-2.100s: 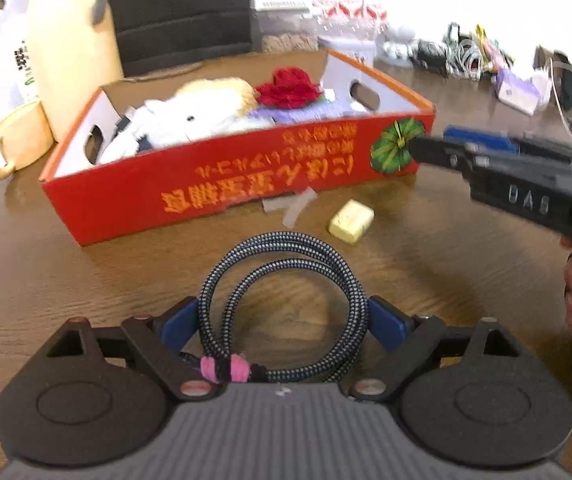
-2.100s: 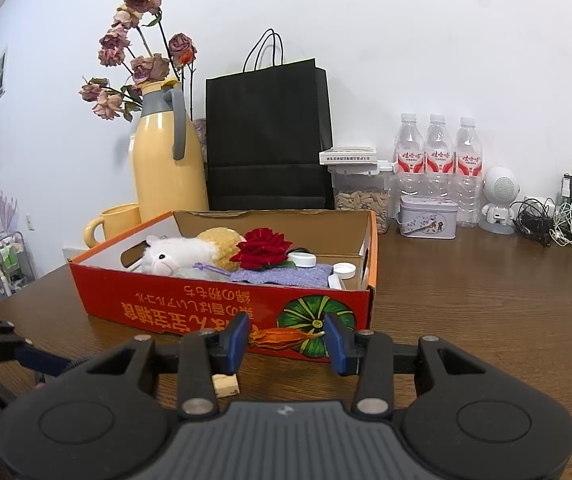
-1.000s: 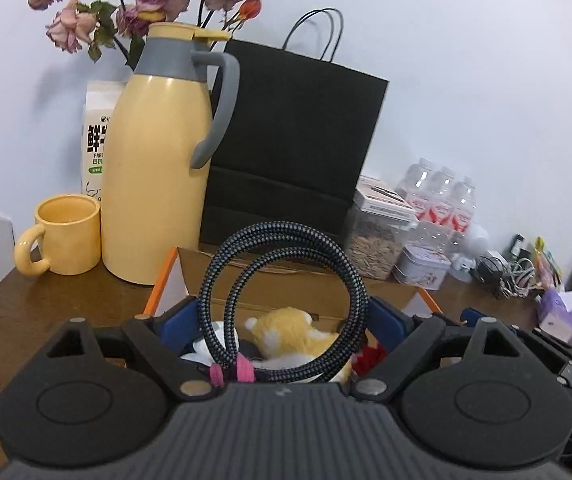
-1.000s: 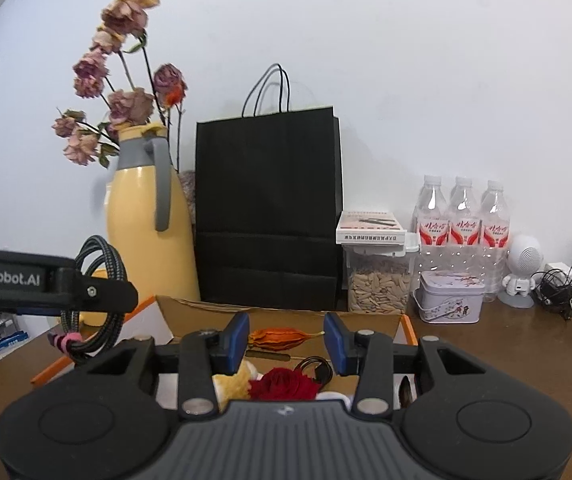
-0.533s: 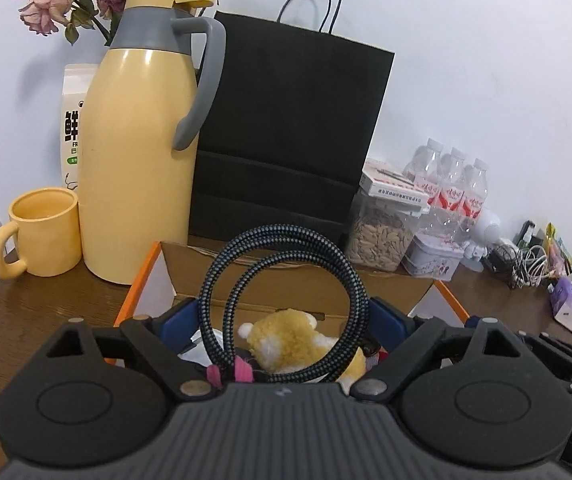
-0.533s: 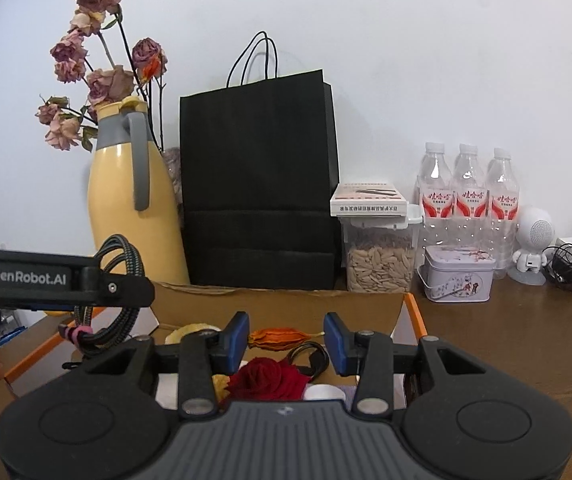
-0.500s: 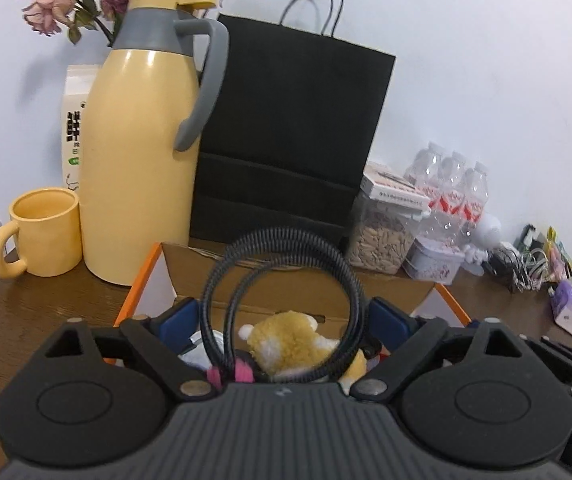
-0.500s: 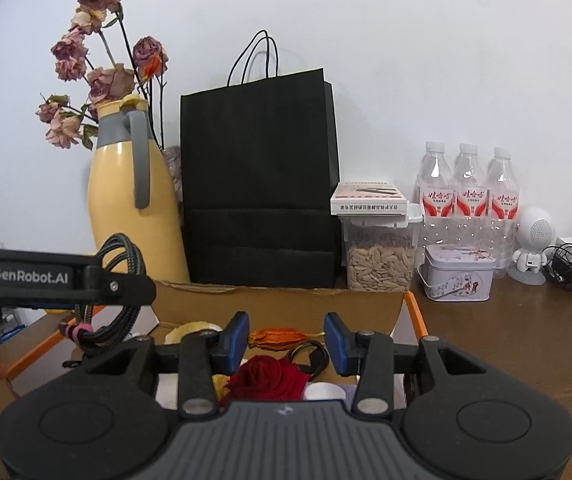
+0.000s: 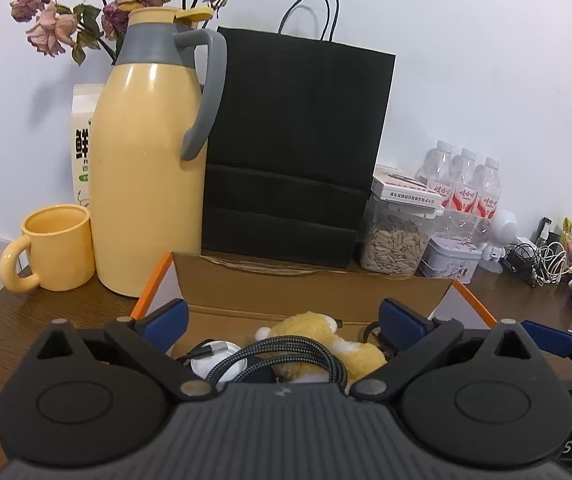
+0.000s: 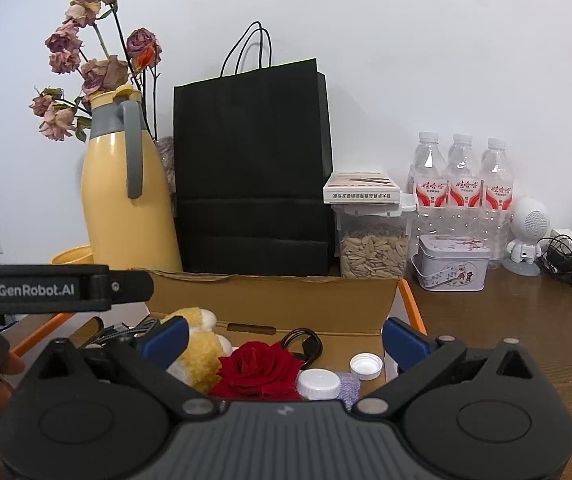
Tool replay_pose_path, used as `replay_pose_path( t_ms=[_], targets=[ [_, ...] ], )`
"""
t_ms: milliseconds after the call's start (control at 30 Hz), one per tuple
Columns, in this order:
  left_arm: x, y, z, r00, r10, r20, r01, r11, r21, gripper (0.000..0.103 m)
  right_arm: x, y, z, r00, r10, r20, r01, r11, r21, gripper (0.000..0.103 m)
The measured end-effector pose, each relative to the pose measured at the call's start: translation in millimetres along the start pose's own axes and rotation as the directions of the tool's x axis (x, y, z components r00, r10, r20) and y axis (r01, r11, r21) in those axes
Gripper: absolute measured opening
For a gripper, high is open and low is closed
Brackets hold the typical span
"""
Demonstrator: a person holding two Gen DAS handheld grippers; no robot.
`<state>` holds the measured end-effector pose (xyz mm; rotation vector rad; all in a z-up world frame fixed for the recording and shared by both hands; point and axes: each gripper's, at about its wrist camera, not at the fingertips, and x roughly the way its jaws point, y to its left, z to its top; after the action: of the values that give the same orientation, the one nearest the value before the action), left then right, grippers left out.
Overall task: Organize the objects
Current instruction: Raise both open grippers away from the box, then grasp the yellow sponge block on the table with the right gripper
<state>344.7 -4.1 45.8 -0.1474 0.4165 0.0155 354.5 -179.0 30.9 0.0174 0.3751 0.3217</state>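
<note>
The left hand-held gripper [image 9: 282,318] has just spread its blue pads wide, and there goes the braided cable [image 9: 286,360], dropped loose into the cardboard box [image 9: 310,292] at the bottom centre of the left wrist view, draped against the yellow plush toy [image 9: 318,340] with nothing pinching it. Over on the other side, the right hand-held gripper [image 10: 284,334] has just sprung open as well, jaws wide and empty, hovering over the same box in the lower middle of its frame, above a red rose [image 10: 260,368] and two white bottle caps [image 10: 320,384]. The little orange piece it carried is nowhere I can pick out now. That cable looks light and floppy, a springy coil that will want to unwind, so if it needs tidying I'd take it at the bound section where the loops are tied together, though that tie is hidden behind the gripper body right now. The rose looks delicate; easy does it there. Behind the box on the table [image 10: 526,320] stand a yellow thermos jug [image 9: 146,184] and a black paper bag [image 10: 252,168].
</note>
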Motion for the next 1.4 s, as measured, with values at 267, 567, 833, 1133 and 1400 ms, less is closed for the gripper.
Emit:
replay_pose_path(
  t_ms=[267,567,833,1133,1400],
  targets=[
    [-16.5,0.1,-0.6,0.998,-0.013,0.06,0.013,1.0,0.007,0.103,-8.8,-0.7,1.2,1.0,-0.009,0.015,0.009,1.0,0.001,0.103],
    [-58.4,13.9,-21.4,0.992,-0.031,0.121,0.027,0.999,0.031,0.103,-46.9,0.4,-8.1,0.996,-0.038,0.08,0.04,0.999,-0.033,0.103],
    [-89.9,30.6,-55.8,0.995,-0.015,0.099,0.009,0.998,0.067,0.103,-85.7,1.9,-40.4,0.998,-0.044,0.054,0.047,0.997,-0.066,0.103],
    [-115.1,36.5,-91.1,1.0,0.013,0.011,-0.014,0.997,0.074,0.103,-104.7,16.3,-75.1,0.997,-0.006,-0.081,-0.002,0.995,-0.097,0.103],
    [-123.3,46.4,-104.4,0.999,0.015,-0.051,-0.013,0.999,0.036,0.103,-100.5,26.8,-87.5,0.987,-0.001,-0.159,-0.019,0.992,-0.127,0.103]
  ],
)
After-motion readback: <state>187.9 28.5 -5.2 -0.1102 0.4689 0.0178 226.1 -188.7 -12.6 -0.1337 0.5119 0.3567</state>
